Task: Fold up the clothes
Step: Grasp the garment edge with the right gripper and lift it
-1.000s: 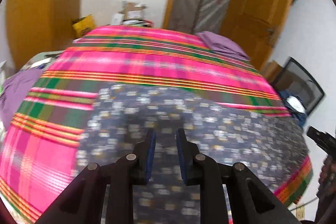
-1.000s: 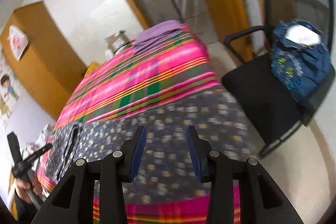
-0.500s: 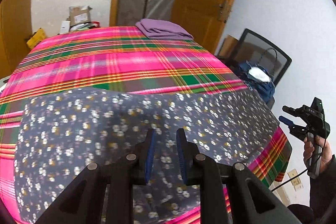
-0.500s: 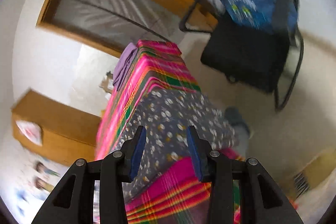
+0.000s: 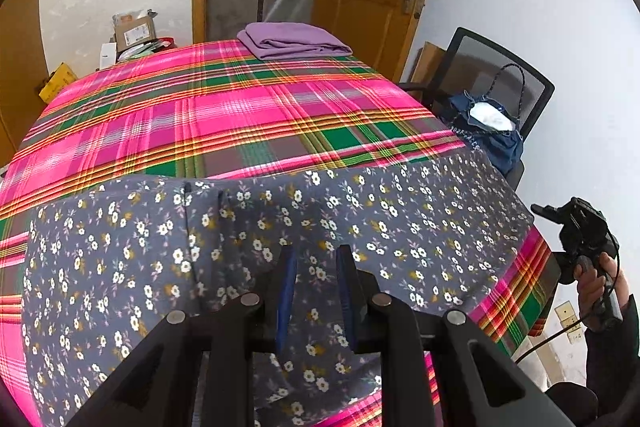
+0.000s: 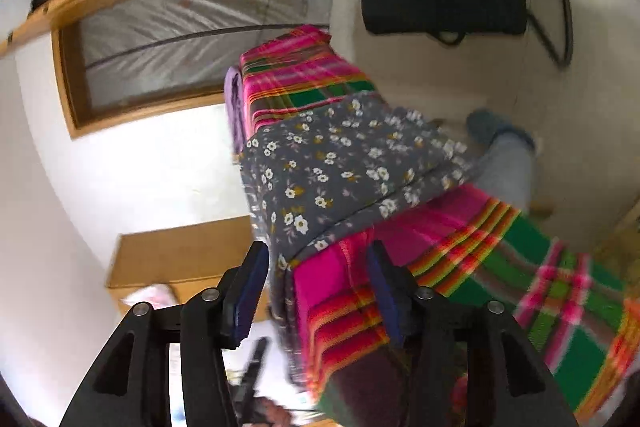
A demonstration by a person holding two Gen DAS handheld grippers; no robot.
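**Lining up on the floral garment's right-hand edge**

The floral garment (image 5: 248, 251) is lying spread across the near part of the plaid-covered bed (image 5: 224, 115), its right end hanging just over the bed's corner. I am judging it to be light, thin and limp: it will sag and bunch wherever I lift it, slide easily over the plaid cover, and keep no shape of its own. So I am wanting hold of it at edges and corners, with both hands working together, not in the middle of the cloth.

My left gripper (image 5: 314, 291) is hovering over the middle of the garment, jaws standing partly open with only a narrow gap between the blue pads. Printed cloth is showing through that gap, but I cannot tell whether the pads are touching it; they are gripping nothing.

My right gripper (image 6: 316, 291) is rolled on its side at the bed's corner. Its jaws have just been opening and are now standing wide. The garment's hanging edge and the plaid corner are sitting between the pads (image 6: 250, 287), but nothing is pinched.

A folded purple cloth (image 5: 292, 39) is resting at the far end of the bed.
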